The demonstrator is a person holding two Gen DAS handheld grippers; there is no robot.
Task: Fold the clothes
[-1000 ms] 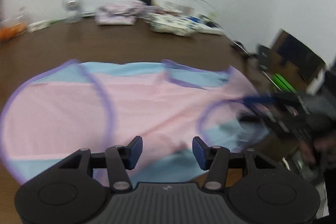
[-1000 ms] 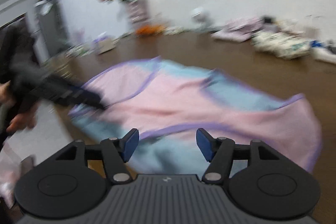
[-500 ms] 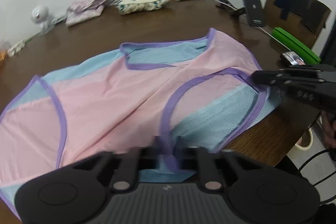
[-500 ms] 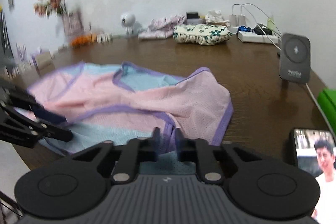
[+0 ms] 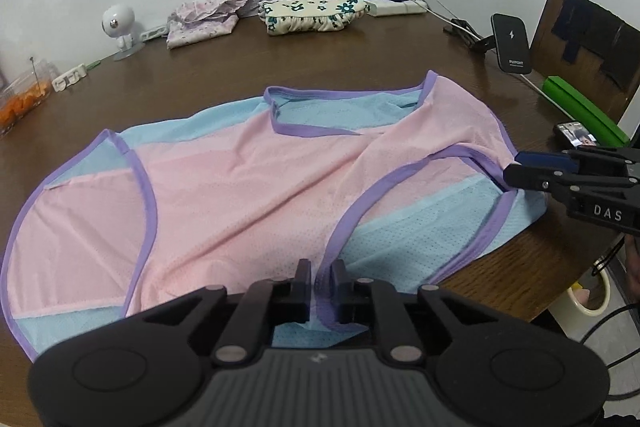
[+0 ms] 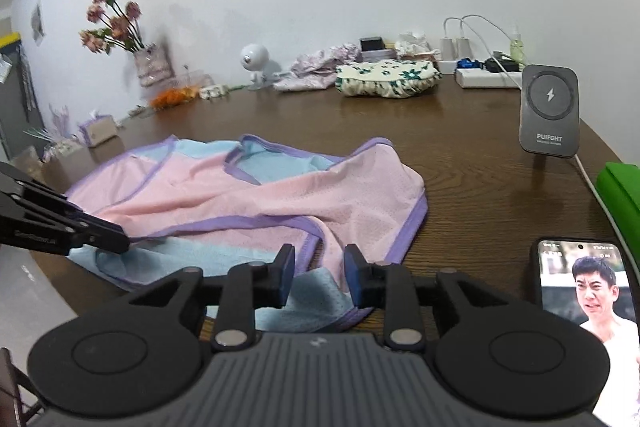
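The left hand-held gripper (image 5: 320,281) is clamped on the near purple-trimmed edge of the pink and blue shirt (image 5: 256,187); a second ago its fingers stood wide apart above the cloth, and half a second ago they had drawn together on it. The right hand-held gripper (image 6: 319,269) has gone the other way: pinched on the trim half a second ago, its fingers now stand apart, with the purple edge and a fold of blue mesh lying loose between them. In the left view, the right hand-held gripper (image 5: 520,169) reaches in from the side at the shirt's right corner, touching or just beside the trim.

So only one corner looks secured. My judgement is that the right side either released to re-grip or has not got a sound hold, and a fold should wait until both corners are held.

The shirt lies mostly flat on the brown counter (image 5: 360,63), front up, wrinkled through the middle, its near hem at the counter's edge under both tools. Just right of it lies a phone (image 6: 584,291) with its screen lit. Farther back stands a charger stand (image 6: 550,111), and along the far wall a floral folded cloth (image 5: 312,13), a pale purple garment (image 5: 204,19) and a small white camera (image 5: 118,27).
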